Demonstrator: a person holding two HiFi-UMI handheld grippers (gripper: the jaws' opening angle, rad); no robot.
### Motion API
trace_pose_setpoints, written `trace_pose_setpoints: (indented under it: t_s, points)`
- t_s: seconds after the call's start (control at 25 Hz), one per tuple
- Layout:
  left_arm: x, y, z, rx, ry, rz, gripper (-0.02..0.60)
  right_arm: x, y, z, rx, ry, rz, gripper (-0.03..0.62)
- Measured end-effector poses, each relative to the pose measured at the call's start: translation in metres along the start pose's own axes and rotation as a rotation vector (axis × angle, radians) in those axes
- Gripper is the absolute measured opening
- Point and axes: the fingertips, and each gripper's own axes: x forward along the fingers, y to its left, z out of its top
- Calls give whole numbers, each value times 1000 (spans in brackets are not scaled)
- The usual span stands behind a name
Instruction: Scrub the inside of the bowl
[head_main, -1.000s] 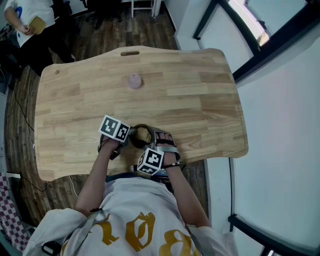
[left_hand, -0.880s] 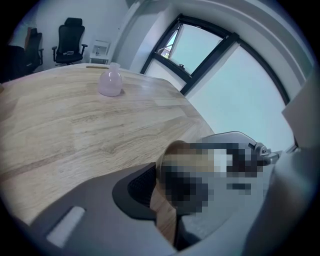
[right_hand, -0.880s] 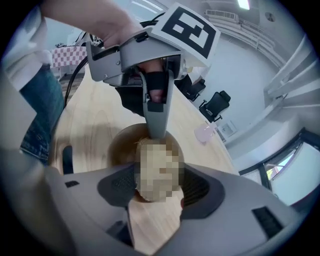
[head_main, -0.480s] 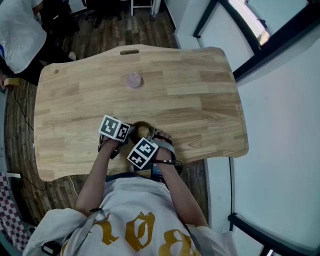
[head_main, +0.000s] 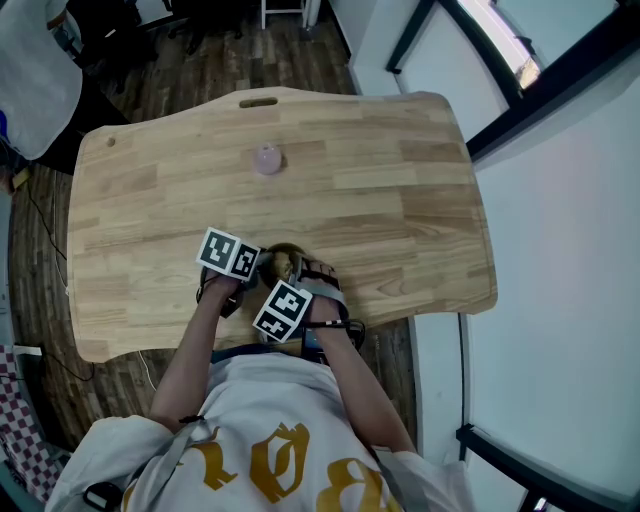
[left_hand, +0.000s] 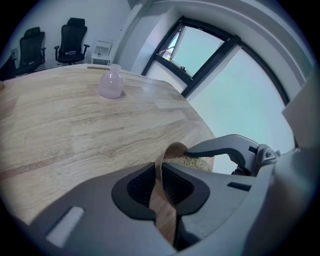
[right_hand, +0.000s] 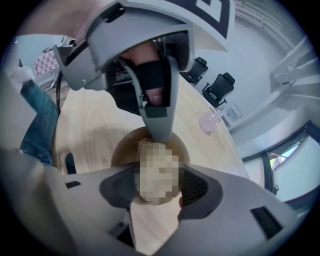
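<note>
A small brown wooden bowl (head_main: 283, 258) sits near the table's front edge. My left gripper (head_main: 258, 266) is shut on the bowl's rim (left_hand: 172, 150), one jaw inside and one outside. In the right gripper view the bowl (right_hand: 124, 150) lies just ahead, with the left gripper's finger (right_hand: 161, 117) on its far rim. My right gripper (right_hand: 157, 182) is shut on a straw-coloured scrubber (right_hand: 145, 144) pressed into the bowl; a mosaic patch covers most of it. The left gripper view shows the scrubber's fibres (left_hand: 192, 162) inside the bowl, under the right gripper's finger (left_hand: 225, 146).
A small pink vase (head_main: 268, 159) stands at the back middle of the wooden table (head_main: 400, 200). Office chairs (left_hand: 72, 35) stand beyond the table. A person in white (head_main: 40, 60) is at the far left. A window wall runs along the right.
My right gripper has shifted a little left and turned over the bowl with the scrubber. The left gripper has stayed on the rim. The person at the back left has moved.
</note>
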Motion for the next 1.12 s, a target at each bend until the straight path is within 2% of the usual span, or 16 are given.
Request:
trace_pose_setpoints:
  t_s: [0.32, 0.48, 0.64, 0.8, 1.12]
  points:
    - [0, 0, 1, -22, -9, -18, 34, -1, -1, 2, -87, -70, -55, 212]
    - [0, 1, -2, -12, 6, -6, 32, -4, 5, 7, -128, -114, -49, 212]
    - [-1, 2, -1, 29, 16, 32, 32, -7, 12, 14, -175, -158, -12, 212]
    - [-2, 1, 0, 71, 25, 63, 32, -9, 19, 17, -198, -159, 24, 209]
    - [-3, 7, -1, 70, 27, 73, 29, -14, 31, 13, -217, -142, 114, 196]
